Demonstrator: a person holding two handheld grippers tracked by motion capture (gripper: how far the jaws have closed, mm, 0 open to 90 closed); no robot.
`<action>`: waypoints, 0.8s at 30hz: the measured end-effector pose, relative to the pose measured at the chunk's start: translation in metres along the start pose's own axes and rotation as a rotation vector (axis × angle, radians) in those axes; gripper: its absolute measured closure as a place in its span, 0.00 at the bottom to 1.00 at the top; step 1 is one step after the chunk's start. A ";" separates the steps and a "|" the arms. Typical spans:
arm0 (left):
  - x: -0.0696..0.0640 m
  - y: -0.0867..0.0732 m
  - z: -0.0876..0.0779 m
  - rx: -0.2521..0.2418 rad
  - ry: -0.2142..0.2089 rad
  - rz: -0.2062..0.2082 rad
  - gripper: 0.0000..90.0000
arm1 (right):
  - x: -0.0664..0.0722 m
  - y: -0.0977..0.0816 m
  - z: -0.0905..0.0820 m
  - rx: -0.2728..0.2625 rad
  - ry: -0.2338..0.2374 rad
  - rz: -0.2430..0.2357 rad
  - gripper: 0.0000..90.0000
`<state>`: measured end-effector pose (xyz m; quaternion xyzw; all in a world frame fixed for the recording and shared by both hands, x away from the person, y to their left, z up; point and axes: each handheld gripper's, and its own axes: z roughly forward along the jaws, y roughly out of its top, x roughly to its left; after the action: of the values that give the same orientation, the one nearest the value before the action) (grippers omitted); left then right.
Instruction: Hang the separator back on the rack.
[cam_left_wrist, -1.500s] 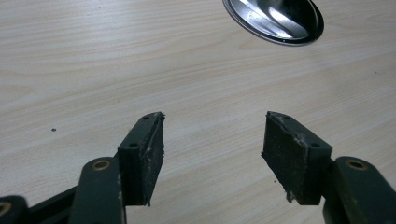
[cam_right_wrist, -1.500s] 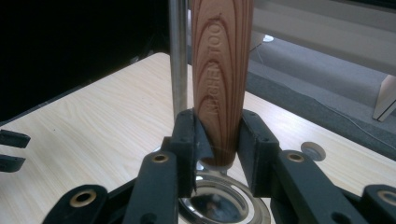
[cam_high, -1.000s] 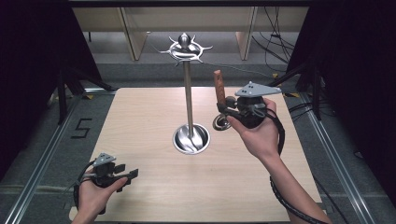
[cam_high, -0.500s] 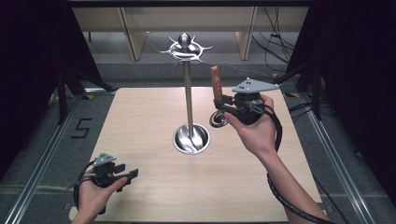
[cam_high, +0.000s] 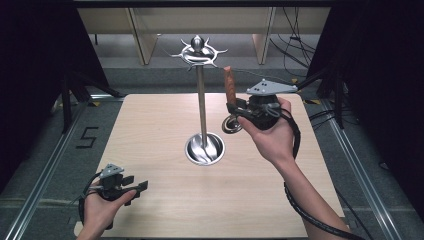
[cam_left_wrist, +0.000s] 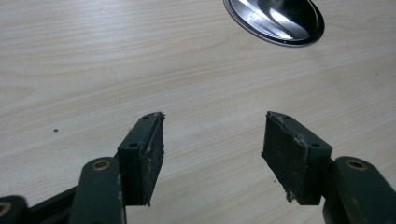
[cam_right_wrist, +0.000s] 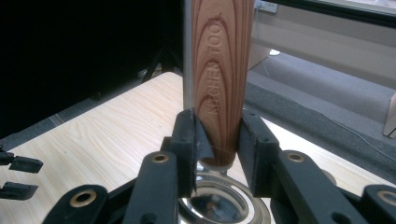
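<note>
A wooden-handled kitchen utensil (cam_high: 229, 84) stands upright, my right gripper (cam_high: 235, 107) shut on the lower end of its handle (cam_right_wrist: 222, 70). Its round metal head (cam_high: 231, 125) hangs below the jaws (cam_right_wrist: 219, 205). It is held just right of a tall metal stand (cam_high: 201, 105), whose hooked crown (cam_high: 198, 50) is a little higher than the handle's top. The stand's round base (cam_high: 204, 149) rests mid-table. My left gripper (cam_high: 137, 186) is low over the near left of the table, open with nothing between its pads (cam_left_wrist: 212, 154).
The light wooden table (cam_high: 160, 125) sits on a metal frame with rails along both sides. Dark curtains flank it, and shelving and cables stand beyond the far edge. The stand's base (cam_left_wrist: 275, 21) lies ahead of the left jaws.
My right hand has lifted the utensil slightly and drifted a little toward the stand. The left gripper has stayed where it was.
</note>
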<state>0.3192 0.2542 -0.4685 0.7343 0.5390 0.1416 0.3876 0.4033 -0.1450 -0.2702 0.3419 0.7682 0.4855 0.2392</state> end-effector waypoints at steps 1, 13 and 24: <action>0.000 0.000 0.000 0.000 -0.004 -0.003 0.42 | 0.001 0.002 0.000 0.007 0.006 0.003 0.78; 0.000 0.000 0.001 -0.002 -0.005 -0.006 0.42 | 0.002 0.007 0.005 0.002 0.010 -0.003 0.78; 0.000 0.000 0.001 -0.001 -0.006 -0.005 0.42 | 0.003 0.012 0.008 0.006 0.017 -0.006 0.78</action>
<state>0.3196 0.2536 -0.4689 0.7333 0.5397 0.1387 0.3897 0.4106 -0.1341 -0.2629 0.3361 0.7727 0.4854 0.2332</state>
